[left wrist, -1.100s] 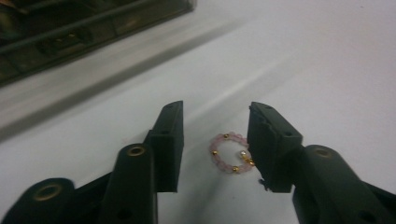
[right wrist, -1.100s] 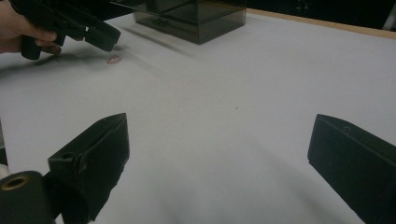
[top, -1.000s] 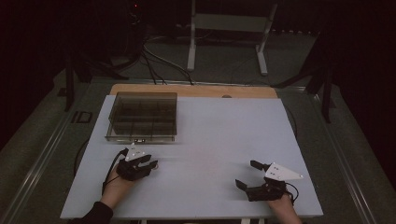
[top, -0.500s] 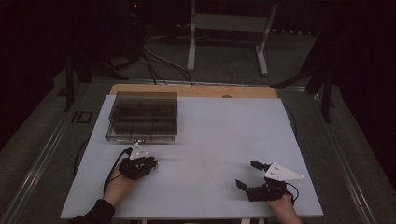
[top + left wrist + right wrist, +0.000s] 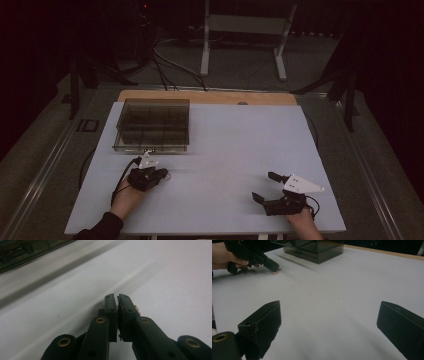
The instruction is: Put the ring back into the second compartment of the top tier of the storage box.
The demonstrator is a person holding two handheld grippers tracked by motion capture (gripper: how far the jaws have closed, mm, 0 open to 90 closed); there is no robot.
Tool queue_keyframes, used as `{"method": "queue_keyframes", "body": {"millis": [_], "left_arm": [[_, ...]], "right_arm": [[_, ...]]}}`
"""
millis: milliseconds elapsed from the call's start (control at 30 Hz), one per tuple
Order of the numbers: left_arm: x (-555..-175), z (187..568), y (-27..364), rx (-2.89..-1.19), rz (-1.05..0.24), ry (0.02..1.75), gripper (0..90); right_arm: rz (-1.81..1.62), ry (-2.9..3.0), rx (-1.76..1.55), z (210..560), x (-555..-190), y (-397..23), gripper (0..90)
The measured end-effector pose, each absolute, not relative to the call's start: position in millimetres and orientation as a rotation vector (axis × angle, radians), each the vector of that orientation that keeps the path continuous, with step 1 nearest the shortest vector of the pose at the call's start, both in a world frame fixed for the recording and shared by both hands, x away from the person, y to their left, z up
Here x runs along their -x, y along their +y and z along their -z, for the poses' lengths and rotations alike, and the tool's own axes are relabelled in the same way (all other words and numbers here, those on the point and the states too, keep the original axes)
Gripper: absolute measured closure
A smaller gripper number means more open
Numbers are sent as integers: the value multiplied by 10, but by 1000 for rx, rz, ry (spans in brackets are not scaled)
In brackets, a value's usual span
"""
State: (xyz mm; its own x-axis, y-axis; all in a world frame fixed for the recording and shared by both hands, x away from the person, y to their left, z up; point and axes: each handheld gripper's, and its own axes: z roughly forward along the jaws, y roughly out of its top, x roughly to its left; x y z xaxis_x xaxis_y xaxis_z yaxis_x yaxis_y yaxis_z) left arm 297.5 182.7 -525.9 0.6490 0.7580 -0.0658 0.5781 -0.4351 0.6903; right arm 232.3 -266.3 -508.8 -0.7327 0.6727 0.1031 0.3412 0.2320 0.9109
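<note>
White surface (image 5: 225, 150), mostly bare, and the trouble sits at one tiny spot. The left gripper (image 5: 162, 174) has its fingers (image 5: 110, 307) drawn together, having just been closing. A small pink piece (image 5: 274, 272) lies on the surface right at their tips, peeking out beside one finger. I can't tell whether it is truly nipped between them or only touched.

That is the risk as I see it. The piece is so small and flat that it could squirt sideways out of a shallow pinch, or stay behind when the hand lifts. If it drops on the way to the smoked plastic box (image 5: 152, 125), it could skid on the smooth top. A tilted wrist could also scrape the fingertips along the surface.

The box stands just beyond the left gripper, near the left edge. Its front wall faces the hand, so a low approach could knock that wall.

The right gripper (image 5: 264, 185) rests well apart near the front right, fingers (image 5: 262, 322) wide and holding nothing. It is out of the way.

There is plenty of room through the middle and to the right of the box. It is tight only toward the front edge, which lies close behind both hands, so a piece flicked that way could go off.
</note>
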Motion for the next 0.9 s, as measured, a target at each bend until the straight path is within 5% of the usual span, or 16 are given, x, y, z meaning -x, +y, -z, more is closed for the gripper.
{"method": "queue_keyframes", "body": {"millis": [900], "left_arm": [[-2856, 5050, 1778, -2089, -342, 903, 878]], "right_arm": [[-1507, 2189, -949, 5078, -2321, -2679, 55]]}}
